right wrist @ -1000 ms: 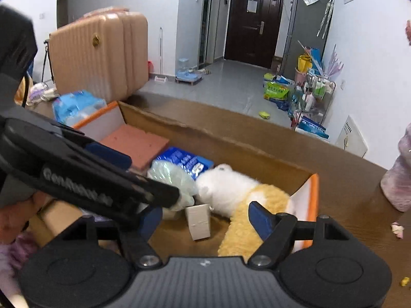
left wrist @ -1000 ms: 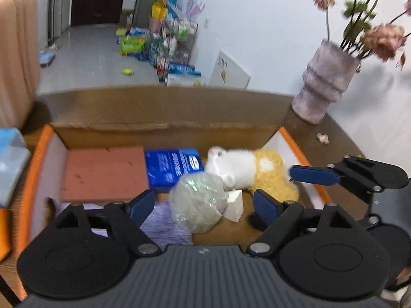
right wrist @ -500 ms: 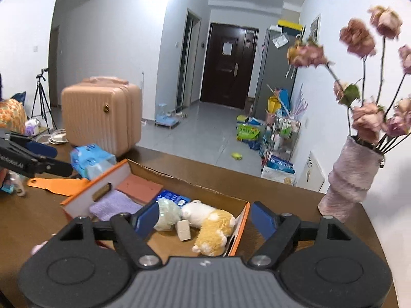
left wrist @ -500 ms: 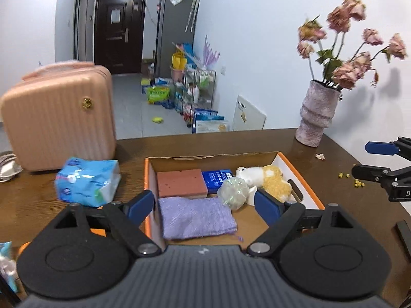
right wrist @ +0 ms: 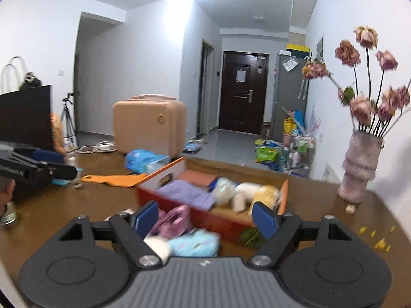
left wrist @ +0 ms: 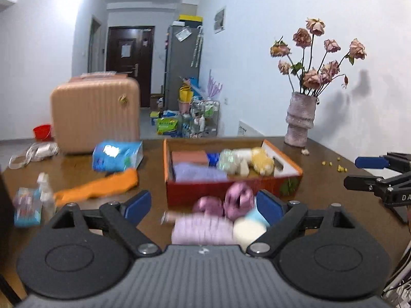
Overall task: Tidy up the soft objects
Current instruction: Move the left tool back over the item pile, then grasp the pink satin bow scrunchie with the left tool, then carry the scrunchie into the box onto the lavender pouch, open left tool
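An open orange box (left wrist: 231,191) (right wrist: 164,179) on the wooden table holds a purple cloth (left wrist: 197,172), a terracotta pad (left wrist: 188,157), a clear ball, and a white and yellow plush toy (left wrist: 259,161) (right wrist: 264,193). In front of the box lie a pink bundle (left wrist: 237,201) (right wrist: 172,220), a lilac knit piece (left wrist: 203,228), a cream ball (left wrist: 248,231) and a light blue soft thing (right wrist: 195,242). My left gripper (left wrist: 203,206) is open and empty above these. My right gripper (right wrist: 205,217) is open and empty, also pulled back from the box.
A blue tissue pack (left wrist: 117,155) and the orange box lid (left wrist: 97,186) lie left of the box. A vase with dried flowers (left wrist: 300,118) stands at the back right. A peach suitcase (left wrist: 95,113) stands behind the table. Small bottles (left wrist: 30,202) sit at the left edge.
Both grippers have drawn back and up from inside the box to the table's near side. The soft things in front of the box have come into view.
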Demonstrator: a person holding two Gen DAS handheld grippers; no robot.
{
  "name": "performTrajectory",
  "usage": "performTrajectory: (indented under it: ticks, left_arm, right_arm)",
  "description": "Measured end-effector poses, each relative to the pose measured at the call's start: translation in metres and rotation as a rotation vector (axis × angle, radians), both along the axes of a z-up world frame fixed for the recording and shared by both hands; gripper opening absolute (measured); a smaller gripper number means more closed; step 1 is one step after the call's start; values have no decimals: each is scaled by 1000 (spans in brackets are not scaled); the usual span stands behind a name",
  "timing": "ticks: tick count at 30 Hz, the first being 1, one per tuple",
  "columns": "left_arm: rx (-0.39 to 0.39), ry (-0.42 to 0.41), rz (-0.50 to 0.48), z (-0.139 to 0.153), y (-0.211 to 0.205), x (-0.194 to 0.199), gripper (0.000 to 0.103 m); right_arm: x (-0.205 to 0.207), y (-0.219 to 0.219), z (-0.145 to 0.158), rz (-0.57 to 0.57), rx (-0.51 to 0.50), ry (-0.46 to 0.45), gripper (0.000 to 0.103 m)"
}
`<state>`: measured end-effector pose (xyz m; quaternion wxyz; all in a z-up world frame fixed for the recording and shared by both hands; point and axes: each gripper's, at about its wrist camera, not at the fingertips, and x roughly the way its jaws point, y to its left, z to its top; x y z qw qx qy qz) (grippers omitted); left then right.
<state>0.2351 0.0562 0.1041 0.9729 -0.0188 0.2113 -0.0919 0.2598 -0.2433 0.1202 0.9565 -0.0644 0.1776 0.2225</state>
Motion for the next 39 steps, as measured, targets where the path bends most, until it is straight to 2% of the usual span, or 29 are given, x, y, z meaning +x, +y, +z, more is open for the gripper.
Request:
performTrajectory:
  ticks: [5,8,11,13,17,21,24,25,26,27,29,35,37,38,39]
  left_arm:
    - [-69,39,94,-43,8,-50,90]
    - [-135,84,97,-58,14,-57,90]
    - [-100,84,76,-59,9,-39,89]
    - [-94,73,52,-58,4,-18,86]
    - [-54,94,-31,-61,-8,54,70]
    - [3,160,-71,-75,-18,128,65]
    - [-5,240,-107,-93,-20,170,60]
    - [-11,259,-114,-98,-20,177,57]
    - [-20,277,-123,-104,-19,183,48]
    - [-35,286,-135,-108,-18,186,39]
    - [-56,265,-162,-113,-16,184,32]
    - [-67,236,-164,-117,-16,181,24]
    - [-68,219,-162,-112,-17,180,21]
    - [-55,188,-162,-107,-19,176,20]
    - [-41,144,-164,-99,-21,170,19]
  right_arm:
    - [-38,-1,-41,-37,78,59,80]
    - [-44,-3,-57,-35,146,119,80]
    - [-34,6,-57,-49,112,107,79]
    - [-20,11,-57,-60,135,101,79]
    - [33,28,-57,-30,166,132,65]
    - [94,52,-67,-17,149,152,57]
    - [143,69,-82,-15,145,200,42]
    - [154,73,-86,-21,141,216,31]
    - [167,76,-93,-21,144,241,20]
    - [175,79,-99,-13,153,261,15]
    - [185,82,-110,-1,159,289,13]
    - [193,76,-128,9,189,342,16]
    - [192,80,-127,8,166,328,13]
    - [191,81,-125,9,167,321,8]
    - [187,81,-121,11,178,314,7]
